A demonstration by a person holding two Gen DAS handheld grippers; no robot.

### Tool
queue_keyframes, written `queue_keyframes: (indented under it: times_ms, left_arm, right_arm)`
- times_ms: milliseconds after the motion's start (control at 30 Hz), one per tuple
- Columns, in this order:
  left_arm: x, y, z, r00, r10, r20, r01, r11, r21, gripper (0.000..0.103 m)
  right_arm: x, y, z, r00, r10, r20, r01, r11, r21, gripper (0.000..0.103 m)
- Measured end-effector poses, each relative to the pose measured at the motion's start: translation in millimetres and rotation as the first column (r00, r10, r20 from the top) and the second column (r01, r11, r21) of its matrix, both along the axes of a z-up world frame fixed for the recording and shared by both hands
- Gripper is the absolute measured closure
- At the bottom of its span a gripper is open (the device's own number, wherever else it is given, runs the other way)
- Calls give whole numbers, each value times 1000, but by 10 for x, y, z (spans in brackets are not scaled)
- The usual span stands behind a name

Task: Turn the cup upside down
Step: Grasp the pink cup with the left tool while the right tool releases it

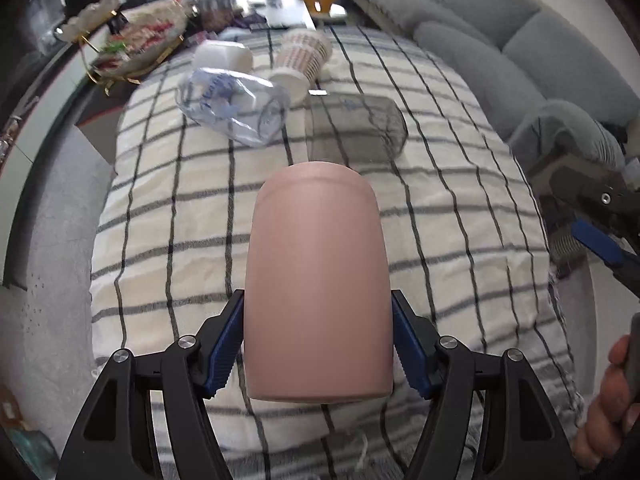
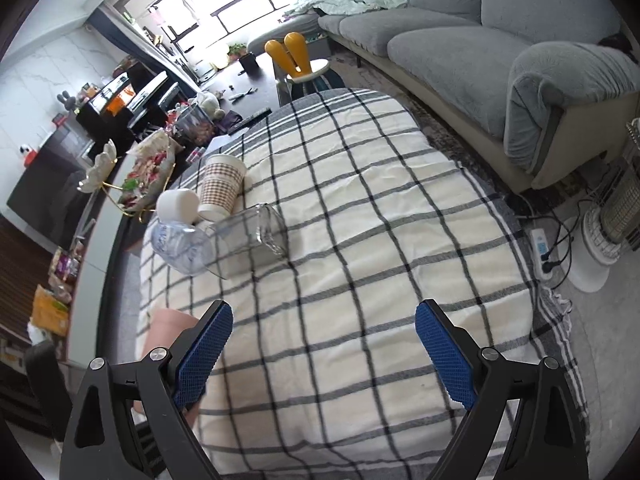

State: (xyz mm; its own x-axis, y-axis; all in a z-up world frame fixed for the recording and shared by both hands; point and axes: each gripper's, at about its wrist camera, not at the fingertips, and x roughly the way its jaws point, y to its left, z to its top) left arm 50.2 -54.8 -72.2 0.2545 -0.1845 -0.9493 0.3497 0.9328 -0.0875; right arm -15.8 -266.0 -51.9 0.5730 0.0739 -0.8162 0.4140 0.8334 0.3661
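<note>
Pink cup (image 1: 318,280) matt, smooth; checked cloth (image 1: 460,216) woven, wrinkled.

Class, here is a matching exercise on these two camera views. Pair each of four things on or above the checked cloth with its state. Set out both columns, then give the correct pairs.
Things:
1. pink cup
2. clear glass jar
3. checked paper cup
4. right gripper

States:
A. open, holding nothing
B. lying on its side on the checked cloth
C. clamped between the left gripper fingers
D. standing mouth up beside a small white cup

Pairs: 1-C, 2-B, 3-D, 4-A
</note>
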Motion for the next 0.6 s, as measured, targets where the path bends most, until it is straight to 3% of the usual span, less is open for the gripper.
queue_keyframes:
  times_ms: [133, 300, 467, 600]
  left_arm:
    - [137, -93, -11, 985, -23, -172, 36, 997, 72, 35]
    - [322, -217, -89, 927, -31, -373, 94, 984, 152, 35]
    - [539, -313, -265, 838, 8, -546, 134, 967, 219, 35]
    - [691, -374, -439, 785, 52, -617, 152, 950, 274, 35]
  right_arm:
    - [100, -79, -37, 999, -16, -33, 19, 995, 99, 10]
    - [249, -185, -116, 997, -28, -70, 42, 979, 200, 10]
    - [436, -286, -218, 995, -38, -97, 63, 959, 277, 10]
    - [594, -353, -355, 992, -40, -124, 79, 941, 330, 10]
